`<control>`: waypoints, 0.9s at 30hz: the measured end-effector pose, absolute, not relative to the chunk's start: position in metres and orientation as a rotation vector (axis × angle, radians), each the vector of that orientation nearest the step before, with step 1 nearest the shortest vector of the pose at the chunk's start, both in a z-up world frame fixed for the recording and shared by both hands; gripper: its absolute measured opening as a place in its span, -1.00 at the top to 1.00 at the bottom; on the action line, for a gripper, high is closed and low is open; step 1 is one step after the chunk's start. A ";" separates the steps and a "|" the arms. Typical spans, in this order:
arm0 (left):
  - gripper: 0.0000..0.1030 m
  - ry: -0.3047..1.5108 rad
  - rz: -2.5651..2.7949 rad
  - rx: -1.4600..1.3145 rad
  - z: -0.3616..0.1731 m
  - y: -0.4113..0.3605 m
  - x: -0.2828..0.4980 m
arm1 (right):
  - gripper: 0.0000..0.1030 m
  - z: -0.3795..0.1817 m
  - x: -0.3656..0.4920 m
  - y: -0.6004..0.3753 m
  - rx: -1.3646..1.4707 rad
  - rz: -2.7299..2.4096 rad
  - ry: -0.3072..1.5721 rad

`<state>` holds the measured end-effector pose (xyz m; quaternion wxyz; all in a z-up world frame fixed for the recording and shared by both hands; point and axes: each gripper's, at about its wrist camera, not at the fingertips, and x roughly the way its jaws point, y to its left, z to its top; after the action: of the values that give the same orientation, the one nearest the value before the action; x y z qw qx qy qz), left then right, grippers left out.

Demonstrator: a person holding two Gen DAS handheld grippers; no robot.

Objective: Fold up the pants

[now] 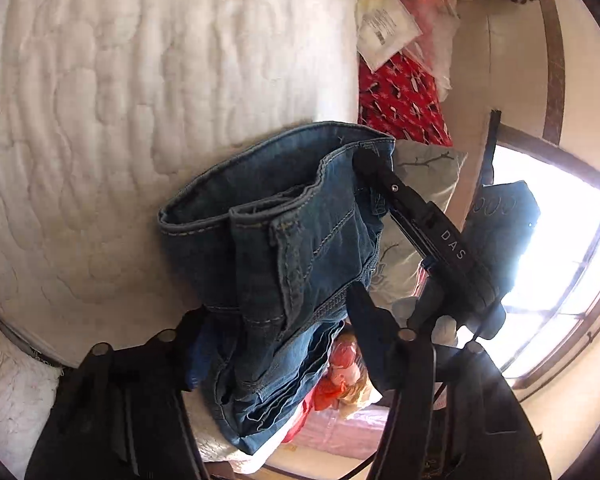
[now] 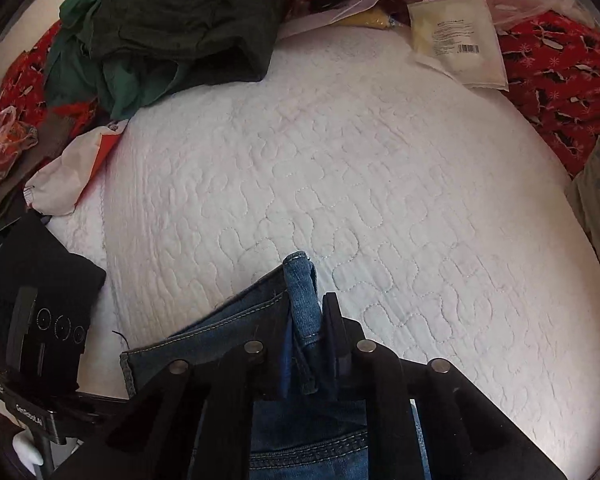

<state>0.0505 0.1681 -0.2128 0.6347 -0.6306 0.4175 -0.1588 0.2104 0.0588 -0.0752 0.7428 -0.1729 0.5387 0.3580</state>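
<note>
Pants (image 1: pixel 284 240) waistband edge pinched by right claw (image 2: pixel 306 320), quilted mattress (image 2: pixel 380 200) beyond

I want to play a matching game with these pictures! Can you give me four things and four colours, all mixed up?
Things:
1. jeans
2. bed cover
3. pile of clothes
4. right gripper

Colours:
A. white
B. black
C. blue
D. dark green

Pairs: 1-C, 2-A, 3-D, 4-B
</note>
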 end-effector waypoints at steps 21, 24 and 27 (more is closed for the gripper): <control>-0.11 0.978 -0.739 -0.299 -0.080 -0.106 0.024 | 0.56 -0.002 0.107 -0.280 0.292 0.483 0.977; -0.11 1.136 -0.747 -0.076 -0.124 -0.168 0.012 | 0.54 -0.051 0.081 -0.332 0.326 0.293 1.086; -0.10 1.198 -0.732 0.043 -0.147 -0.190 -0.004 | 0.54 -0.080 0.050 -0.369 0.397 0.169 1.140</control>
<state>-0.0042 -0.1895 -0.1469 0.7636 0.0198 0.5508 -0.3365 0.0504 -0.3692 -0.0797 0.8200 0.1862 0.5354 0.0794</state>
